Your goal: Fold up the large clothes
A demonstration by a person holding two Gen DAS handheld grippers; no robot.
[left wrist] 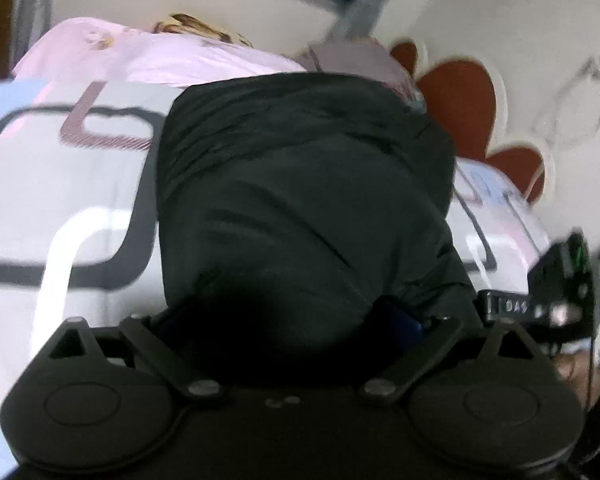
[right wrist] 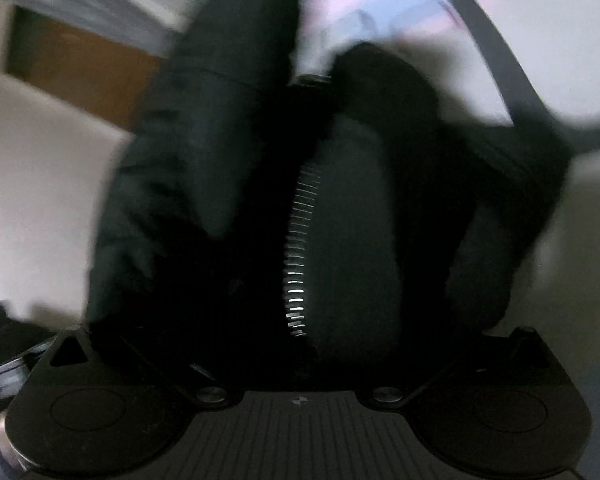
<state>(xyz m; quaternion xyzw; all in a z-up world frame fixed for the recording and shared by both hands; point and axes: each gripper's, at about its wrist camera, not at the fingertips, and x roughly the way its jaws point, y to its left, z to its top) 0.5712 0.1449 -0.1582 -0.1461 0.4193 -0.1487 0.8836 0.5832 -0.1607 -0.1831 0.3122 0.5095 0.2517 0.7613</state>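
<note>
A large black padded jacket [left wrist: 300,184] lies on the patterned bed sheet [left wrist: 60,184], its near end heaped over my left gripper [left wrist: 288,320]. The left jaws stand wide apart with jacket cloth bulging between them; only a blue pad [left wrist: 404,320] shows, and I see no pad pressing. In the right wrist view the same jacket [right wrist: 360,220], with its silver zipper [right wrist: 300,248] running down the middle, covers my right gripper [right wrist: 300,336] and stays sharp against a smeared background. The right fingertips are hidden. The right gripper's body [left wrist: 560,292] shows at the jacket's right edge.
A pink pillow [left wrist: 160,56] lies at the head of the bed. Behind it stands a white headboard with red petal shapes [left wrist: 460,92]. A brown wooden panel [right wrist: 80,64] shows at the left of the right wrist view. A hand [left wrist: 576,372] is at the lower right.
</note>
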